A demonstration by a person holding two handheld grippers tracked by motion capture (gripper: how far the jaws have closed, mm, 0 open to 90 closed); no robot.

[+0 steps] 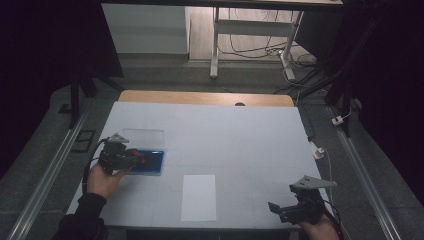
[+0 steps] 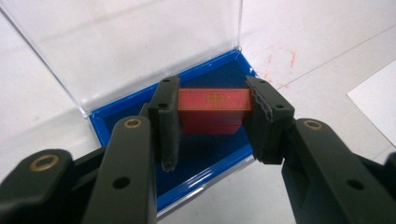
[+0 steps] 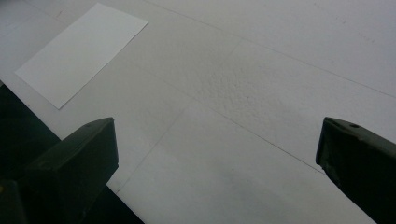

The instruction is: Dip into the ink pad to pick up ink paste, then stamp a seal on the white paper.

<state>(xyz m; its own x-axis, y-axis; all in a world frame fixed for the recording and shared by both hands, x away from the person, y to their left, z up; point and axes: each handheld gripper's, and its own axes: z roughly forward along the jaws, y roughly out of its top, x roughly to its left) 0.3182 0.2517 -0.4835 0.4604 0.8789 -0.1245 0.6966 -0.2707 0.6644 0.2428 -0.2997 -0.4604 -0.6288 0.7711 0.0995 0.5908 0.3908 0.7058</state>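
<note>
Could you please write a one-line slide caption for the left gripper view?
Left gripper clamps a red block over the blue tray of an open clear-lidded case.

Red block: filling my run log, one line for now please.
left claw shut on red block | over open blue case | right claw open, idle

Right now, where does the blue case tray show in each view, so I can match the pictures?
High view: the blue case tray lies left of centre on the table, at the left gripper.
Left gripper view: it sits mid-frame under the jaws, which are shut on a red block.
Right gripper view: not in it.
Shared landmark: the white paper sheet, also at the left gripper view's right edge.
</note>
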